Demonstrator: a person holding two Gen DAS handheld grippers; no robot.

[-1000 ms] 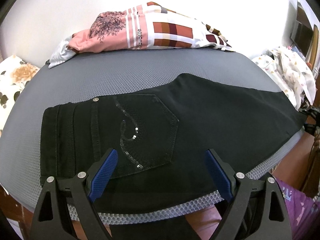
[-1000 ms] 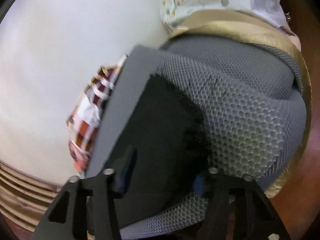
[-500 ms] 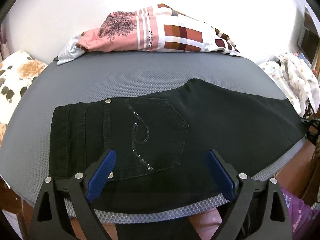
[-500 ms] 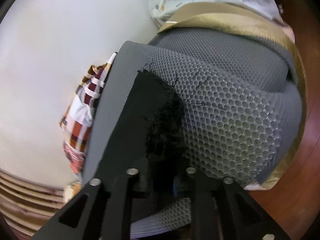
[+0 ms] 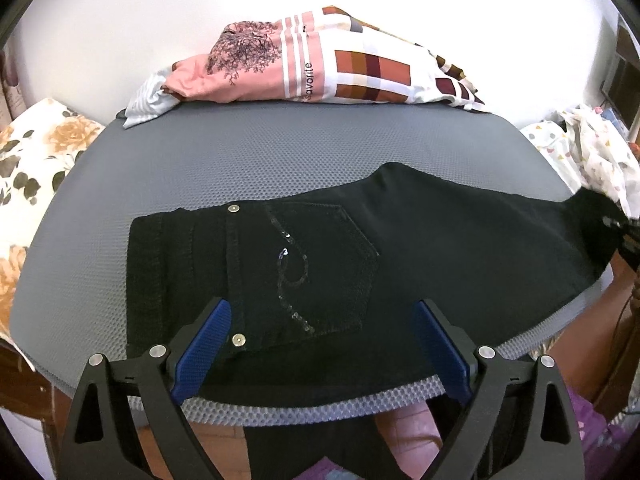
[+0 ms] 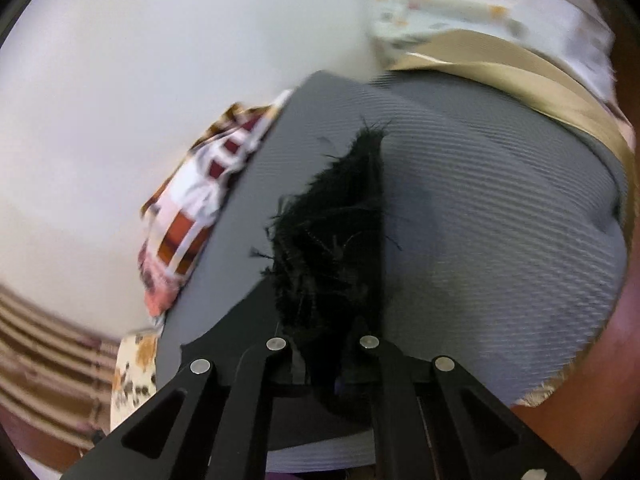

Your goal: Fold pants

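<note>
Right hand-held gripper (image 6: 324,360) just closed on frayed pants (image 5: 400,248) hem, left hand-held gripper (image 5: 320,352) wide, empty

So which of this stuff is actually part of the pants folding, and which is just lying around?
Part of the job:
- black pants, frayed hem pinched in the right gripper
- left gripper, open above the waist end
- grey mat

Lying about:
- pink patterned garment
- floral cloth
- spotted white cloth

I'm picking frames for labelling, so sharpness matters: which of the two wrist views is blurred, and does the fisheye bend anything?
Left wrist view: sharp, evenly lit; sequins on the black pants readable; the grey mat bows into a curve from fisheye distortion. Right wrist view: motion-smeared, the mat's mesh streaks into lines and the patterned cloth is soft; only the frayed pant hem near the right gripper stays fairly distinct.
</note>
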